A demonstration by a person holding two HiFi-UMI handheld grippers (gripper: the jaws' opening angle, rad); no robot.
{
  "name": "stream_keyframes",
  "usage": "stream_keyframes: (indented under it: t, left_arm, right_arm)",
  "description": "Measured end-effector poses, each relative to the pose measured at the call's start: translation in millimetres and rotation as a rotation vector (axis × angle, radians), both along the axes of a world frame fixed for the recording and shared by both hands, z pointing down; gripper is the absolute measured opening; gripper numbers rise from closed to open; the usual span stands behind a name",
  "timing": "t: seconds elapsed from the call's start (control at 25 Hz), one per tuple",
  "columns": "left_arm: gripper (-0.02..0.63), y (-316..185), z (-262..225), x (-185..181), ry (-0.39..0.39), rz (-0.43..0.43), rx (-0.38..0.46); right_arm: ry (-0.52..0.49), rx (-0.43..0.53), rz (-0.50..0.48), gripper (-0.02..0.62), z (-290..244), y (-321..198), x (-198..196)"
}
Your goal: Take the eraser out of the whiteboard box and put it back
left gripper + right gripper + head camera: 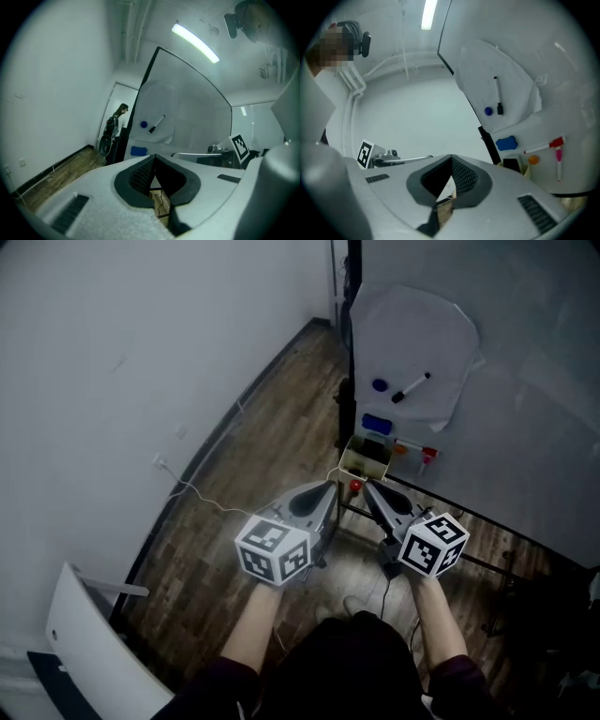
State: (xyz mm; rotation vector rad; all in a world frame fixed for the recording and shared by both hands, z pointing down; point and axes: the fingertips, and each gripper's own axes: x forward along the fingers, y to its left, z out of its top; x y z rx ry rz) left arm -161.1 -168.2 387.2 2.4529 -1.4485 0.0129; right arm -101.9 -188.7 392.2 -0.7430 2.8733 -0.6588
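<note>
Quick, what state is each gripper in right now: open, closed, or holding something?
Left grey gripper: closed, jaws together, nothing between them.
Right grey gripper: closed, jaws together, nothing between them.

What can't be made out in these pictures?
- Box contents: head view, too small and dim.
- Dark block in the box: right gripper view, lower part cut off by the right gripper; eraser or not, unclear.
- Box in left gripper view: the left gripper covers where it would be.

Dim, bluish frames; a ceiling tube [195, 43] glares overhead; both gripper views bulge, corners black.
</note>
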Motion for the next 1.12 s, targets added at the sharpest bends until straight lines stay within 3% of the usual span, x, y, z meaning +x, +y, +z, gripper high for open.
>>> stream_keyframes:
  t: [0.4, 1.12]
  left_arm:
    - [0.006, -23, 10, 7, 0.009, 0.078, -0.011]
    - [0.005, -101, 37, 12, -0.017, 0.093, -0.053]
  right_arm:
    - [0.009, -0.021, 0.092, 0.003, 14, -14, 9]
    - [0.002, -0.089, 0.124, 0.003, 50, -92, 14]
